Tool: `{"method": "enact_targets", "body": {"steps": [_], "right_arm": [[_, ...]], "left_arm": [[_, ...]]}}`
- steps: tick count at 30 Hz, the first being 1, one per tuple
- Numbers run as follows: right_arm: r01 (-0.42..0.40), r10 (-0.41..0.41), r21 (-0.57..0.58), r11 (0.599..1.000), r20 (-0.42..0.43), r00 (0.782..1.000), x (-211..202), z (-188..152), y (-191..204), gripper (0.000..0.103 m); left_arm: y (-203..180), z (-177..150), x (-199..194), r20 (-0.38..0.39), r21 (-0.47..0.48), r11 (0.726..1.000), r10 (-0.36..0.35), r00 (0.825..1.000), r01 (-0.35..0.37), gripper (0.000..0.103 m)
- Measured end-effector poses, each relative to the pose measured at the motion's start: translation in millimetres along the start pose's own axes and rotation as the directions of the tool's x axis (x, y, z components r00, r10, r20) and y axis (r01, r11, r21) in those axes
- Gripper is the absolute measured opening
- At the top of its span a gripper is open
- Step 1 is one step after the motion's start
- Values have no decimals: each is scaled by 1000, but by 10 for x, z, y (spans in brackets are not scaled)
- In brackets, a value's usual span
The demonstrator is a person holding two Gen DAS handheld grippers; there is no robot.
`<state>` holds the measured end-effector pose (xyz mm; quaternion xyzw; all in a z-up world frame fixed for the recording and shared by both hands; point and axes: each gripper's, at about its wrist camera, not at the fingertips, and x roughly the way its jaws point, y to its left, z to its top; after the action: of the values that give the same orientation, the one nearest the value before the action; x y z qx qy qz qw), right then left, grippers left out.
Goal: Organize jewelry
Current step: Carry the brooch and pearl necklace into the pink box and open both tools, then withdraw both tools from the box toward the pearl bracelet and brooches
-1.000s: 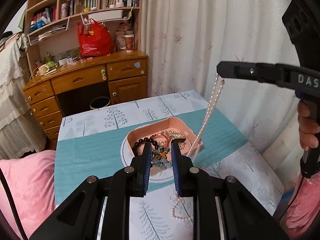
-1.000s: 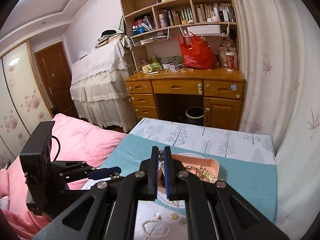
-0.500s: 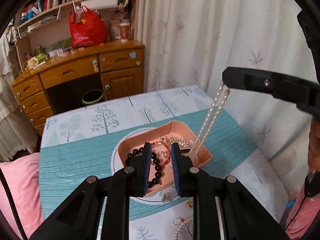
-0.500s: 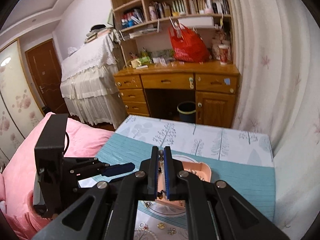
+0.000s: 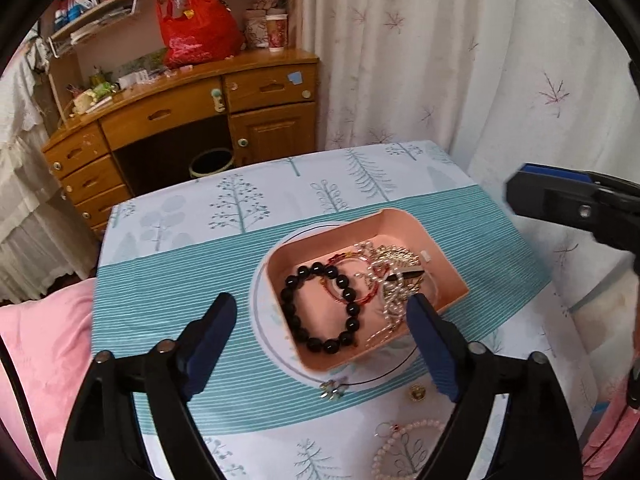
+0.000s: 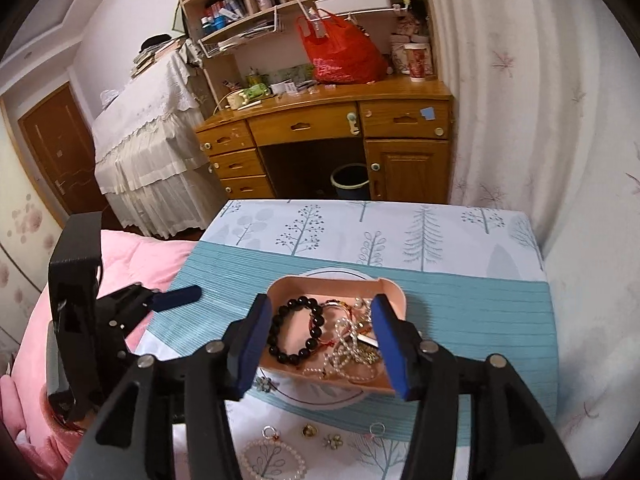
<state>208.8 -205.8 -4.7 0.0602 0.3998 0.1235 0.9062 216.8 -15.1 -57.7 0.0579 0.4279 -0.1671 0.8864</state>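
Right wrist | gripper (image 6: 322, 344) jaws now apart | pearl necklace (image 6: 346, 354) released into tray (image 6: 394, 292)

Soft daylight is diffused through the white patterned curtain (image 5: 420, 60), and only faint shadows are cast. Strong fisheye curvature and black vignetting are seen at the edges. The right black hand-held gripper (image 5: 560, 204) is blurred in the left view.

Black gripper (image 5: 322, 322) frames, blue pads, silver screws
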Motion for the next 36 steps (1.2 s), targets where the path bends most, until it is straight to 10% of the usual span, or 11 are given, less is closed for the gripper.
{"method": "enact_targets", "body": {"steps": [13, 20, 36], "right_arm": [[160, -160, 27, 987, -3, 987, -220, -783, 65, 70], [29, -31, 47, 998, 43, 999, -63, -1486, 171, 70], [122, -122, 25, 992, 11, 992, 148, -2258, 297, 70]], "left_arm": [[-10, -595, -26, -78, 16, 1000, 2, 997, 0, 87], [-57, -892, 176, -72, 53, 999, 1, 997, 3, 87], [-217, -1020, 618, -22, 145, 989, 12, 1000, -8, 74]]}}
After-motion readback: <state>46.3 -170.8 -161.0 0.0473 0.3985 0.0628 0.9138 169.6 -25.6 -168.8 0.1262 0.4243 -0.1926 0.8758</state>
